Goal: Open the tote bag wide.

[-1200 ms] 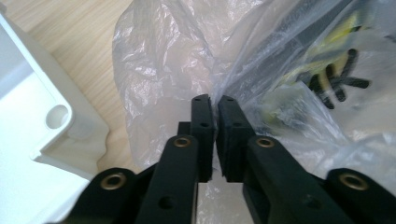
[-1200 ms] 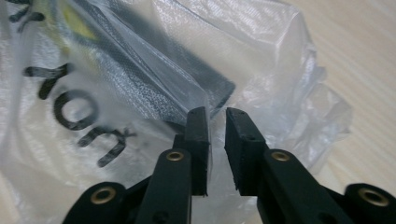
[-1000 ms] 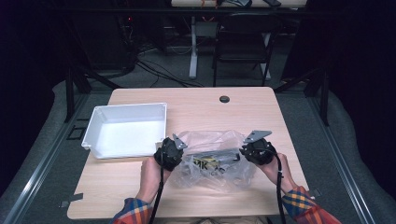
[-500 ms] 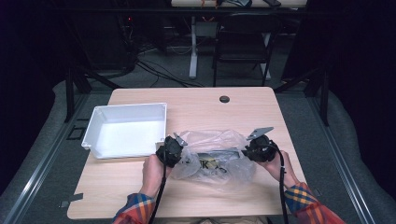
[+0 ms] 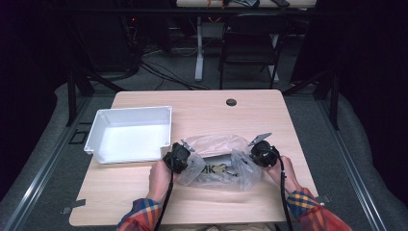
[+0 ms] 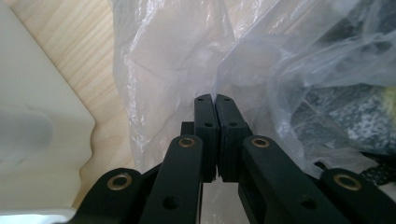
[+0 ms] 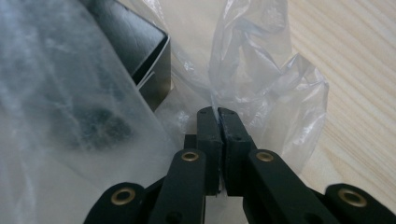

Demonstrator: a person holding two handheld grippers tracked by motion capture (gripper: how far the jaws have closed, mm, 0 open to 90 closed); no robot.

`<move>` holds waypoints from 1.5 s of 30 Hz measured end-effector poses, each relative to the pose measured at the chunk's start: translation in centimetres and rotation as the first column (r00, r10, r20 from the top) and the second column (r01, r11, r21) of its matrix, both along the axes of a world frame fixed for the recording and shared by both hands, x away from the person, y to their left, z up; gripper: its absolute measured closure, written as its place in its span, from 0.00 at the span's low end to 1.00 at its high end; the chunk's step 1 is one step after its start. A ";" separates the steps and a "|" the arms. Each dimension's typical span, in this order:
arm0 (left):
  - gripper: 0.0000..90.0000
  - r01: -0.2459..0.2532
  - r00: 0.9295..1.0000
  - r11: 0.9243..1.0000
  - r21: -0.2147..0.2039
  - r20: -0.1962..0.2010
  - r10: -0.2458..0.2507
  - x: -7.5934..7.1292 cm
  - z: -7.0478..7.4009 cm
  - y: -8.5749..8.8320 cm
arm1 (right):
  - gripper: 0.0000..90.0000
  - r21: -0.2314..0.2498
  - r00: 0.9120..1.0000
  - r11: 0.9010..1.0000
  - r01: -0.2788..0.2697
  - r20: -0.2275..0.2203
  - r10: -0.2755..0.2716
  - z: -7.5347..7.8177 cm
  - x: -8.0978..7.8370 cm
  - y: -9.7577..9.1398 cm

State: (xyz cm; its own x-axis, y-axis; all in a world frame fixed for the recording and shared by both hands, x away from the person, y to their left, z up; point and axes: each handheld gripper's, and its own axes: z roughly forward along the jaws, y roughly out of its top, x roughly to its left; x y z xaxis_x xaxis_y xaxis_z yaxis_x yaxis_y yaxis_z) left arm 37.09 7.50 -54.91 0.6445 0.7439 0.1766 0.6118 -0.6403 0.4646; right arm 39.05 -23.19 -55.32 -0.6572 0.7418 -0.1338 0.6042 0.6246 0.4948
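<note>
A white tray sits at the table's left. Just right of it, the left gripper has its jaws pinched shut on the film of a clear bag; at the bag's far side the right gripper, jaws having just closed, also pinches film. The step looks like gripping both ends of the bag, which rests on the table. Next likely calls for lifting evenly without tearing. The bag is crinkled, holding dark items and a black box.
</note>
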 end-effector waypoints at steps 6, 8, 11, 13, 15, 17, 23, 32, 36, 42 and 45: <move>0.83 -0.026 0.999 0.999 -0.039 -0.024 0.025 0.0 0.6 0.9 | 0.97 -0.002 1.000 1.000 0.000 -0.013 0.000 0.2 -0.3 -0.2; 0.72 -0.040 0.999 0.997 -0.068 -0.008 0.040 -0.2 1.5 1.5 | 0.97 0.007 1.000 1.000 0.005 -0.012 -0.005 0.2 -0.5 -0.3; 0.57 -0.060 0.998 0.994 -0.096 0.014 0.061 -0.8 3.0 2.3 | 0.97 0.003 1.000 1.000 -0.001 -0.014 0.001 0.3 -0.6 -0.4; 0.50 -0.068 0.997 0.991 -0.111 0.033 0.072 -1.3 3.9 2.9 | 0.97 0.010 1.000 1.000 0.001 -0.013 -0.001 0.3 -0.6 -0.5; 0.44 -0.072 0.995 0.989 -0.131 0.055 0.080 -1.8 4.7 3.6 | 0.97 0.011 1.000 1.000 0.005 -0.012 -0.004 0.3 -0.6 -0.5; 0.40 -0.073 0.994 0.986 -0.149 0.074 0.085 -2.4 5.5 4.1 | 0.97 0.009 1.000 1.000 0.006 -0.013 -0.006 0.4 -0.7 -0.5; 0.28 0.033 0.992 0.970 -0.239 0.122 -0.004 -5.2 8.0 3.1 | 0.97 0.015 1.000 1.000 0.005 -0.015 -0.005 0.5 -0.7 -0.5; 0.19 0.213 0.975 0.961 -0.177 0.100 -0.198 -7.8 7.0 -2.5 | 0.97 0.022 1.000 1.000 0.011 -0.021 -0.011 0.4 -0.7 -0.7; 0.46 0.186 0.975 0.970 -0.159 0.150 -0.162 -7.1 6.0 -2.4 | 0.97 0.010 1.000 1.000 0.010 -0.021 -0.010 0.4 -0.6 -0.6; 0.87 0.106 0.987 0.975 -0.194 0.140 -0.080 -5.2 4.9 -0.8 | 0.97 0.018 1.000 1.000 0.015 -0.019 -0.015 0.2 -0.6 -0.6; 0.95 0.053 0.992 0.982 -0.183 0.124 -0.030 -4.4 4.2 -0.1 | 0.97 0.011 1.000 1.000 0.012 -0.022 -0.012 0.2 -0.5 -0.6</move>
State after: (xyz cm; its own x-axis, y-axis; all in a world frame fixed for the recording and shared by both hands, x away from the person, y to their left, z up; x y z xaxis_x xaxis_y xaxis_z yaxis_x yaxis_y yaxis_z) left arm 32.69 7.39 -50.69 0.6580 0.7441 0.1157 0.5190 -0.5594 0.6463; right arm 38.51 -23.75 -55.10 -0.6511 0.7508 -0.1110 0.6224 0.6119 0.4880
